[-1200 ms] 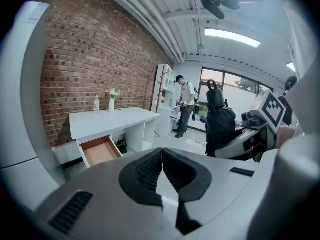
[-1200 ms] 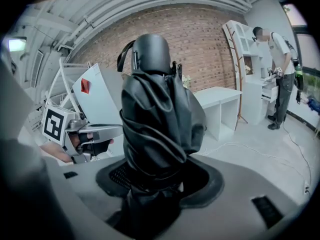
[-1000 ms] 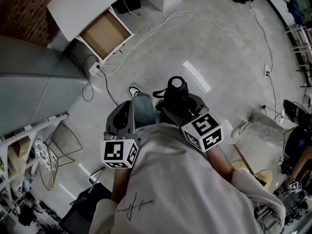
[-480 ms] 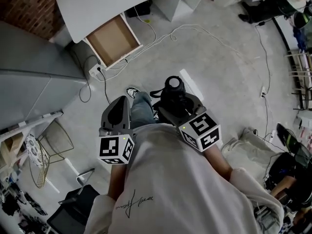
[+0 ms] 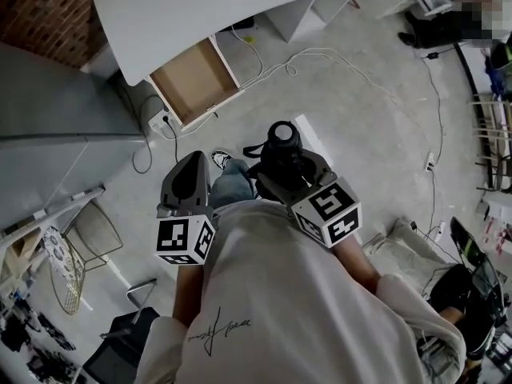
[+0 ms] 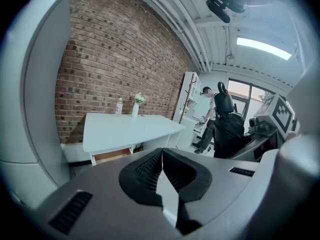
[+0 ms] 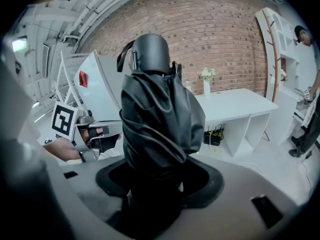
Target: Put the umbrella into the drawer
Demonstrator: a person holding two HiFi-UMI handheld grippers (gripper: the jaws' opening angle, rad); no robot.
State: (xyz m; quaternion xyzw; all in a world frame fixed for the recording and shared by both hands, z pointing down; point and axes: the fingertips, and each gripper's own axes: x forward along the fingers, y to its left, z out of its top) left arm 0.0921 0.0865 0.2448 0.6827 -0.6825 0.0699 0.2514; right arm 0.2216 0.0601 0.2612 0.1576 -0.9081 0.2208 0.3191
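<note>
Between the clamped right tongs (image 7: 152, 181), a folded black umbrella (image 7: 160, 114), creased and upright; left tongs (image 6: 161, 171) together, empty.

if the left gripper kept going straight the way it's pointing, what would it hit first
Most likely the white desk, near its front edge right of the open drawer. The left gripper, fingers shut and empty, has nothing nearer ahead. Depth is unclear.

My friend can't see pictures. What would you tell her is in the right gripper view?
The right gripper holds a folded black umbrella between its jaws. Behind it stand a white desk with a vase of flowers and a brick wall.
</note>
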